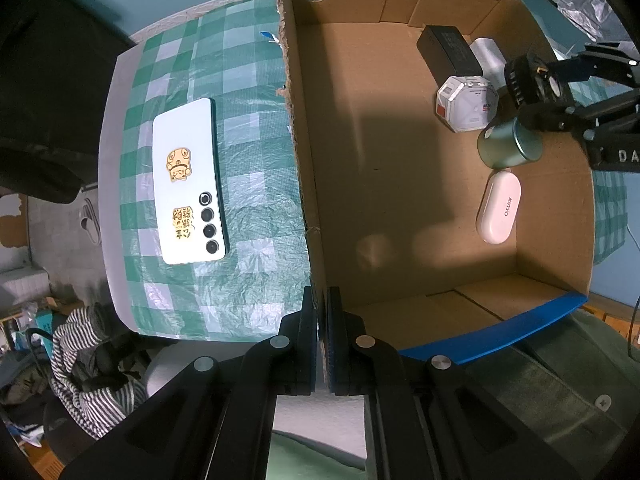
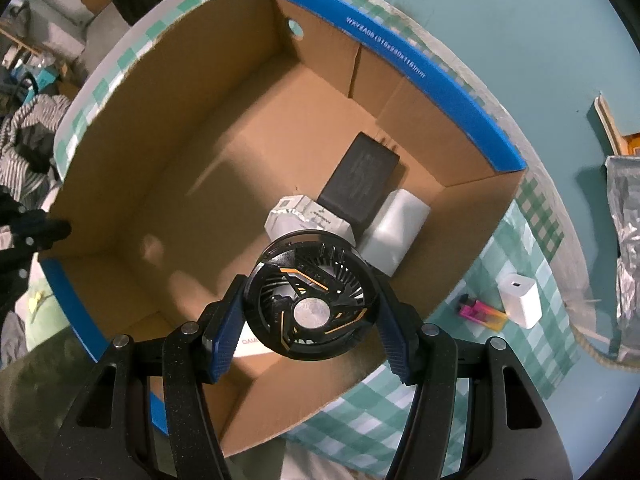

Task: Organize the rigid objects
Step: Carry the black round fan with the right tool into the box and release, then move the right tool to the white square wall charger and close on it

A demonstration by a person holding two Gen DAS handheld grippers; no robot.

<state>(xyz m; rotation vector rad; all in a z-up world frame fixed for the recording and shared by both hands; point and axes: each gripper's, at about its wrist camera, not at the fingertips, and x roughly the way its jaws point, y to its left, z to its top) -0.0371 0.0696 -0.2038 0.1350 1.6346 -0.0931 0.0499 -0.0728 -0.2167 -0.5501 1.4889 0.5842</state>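
- Left wrist view: the left gripper [image 1: 321,312] is clamped shut on the near wall of the box [image 1: 298,152], steadying it; a phone [image 1: 188,182] lies face down on the checked tabletop [image 1: 248,240] just outside that wall; inside, along the far side, sit a black adapter [image 1: 448,54], an octagonal pack [image 1: 466,102], a green tin [image 1: 508,146] and a white case [image 1: 498,206]; the right gripper [image 1: 532,92] hangs above them with something dark in it.
- Right wrist view: the right gripper [image 2: 310,312] grips a round black fan [image 2: 310,298] between its blue pads, over the box's crowded side; a white charger [image 2: 520,298] and a pink lighter [image 2: 474,308] wait outside on the tabletop.
- Step in hand, I'd say: placing the fan; next it wants lowering onto bare floor beside the pack, then letting go.
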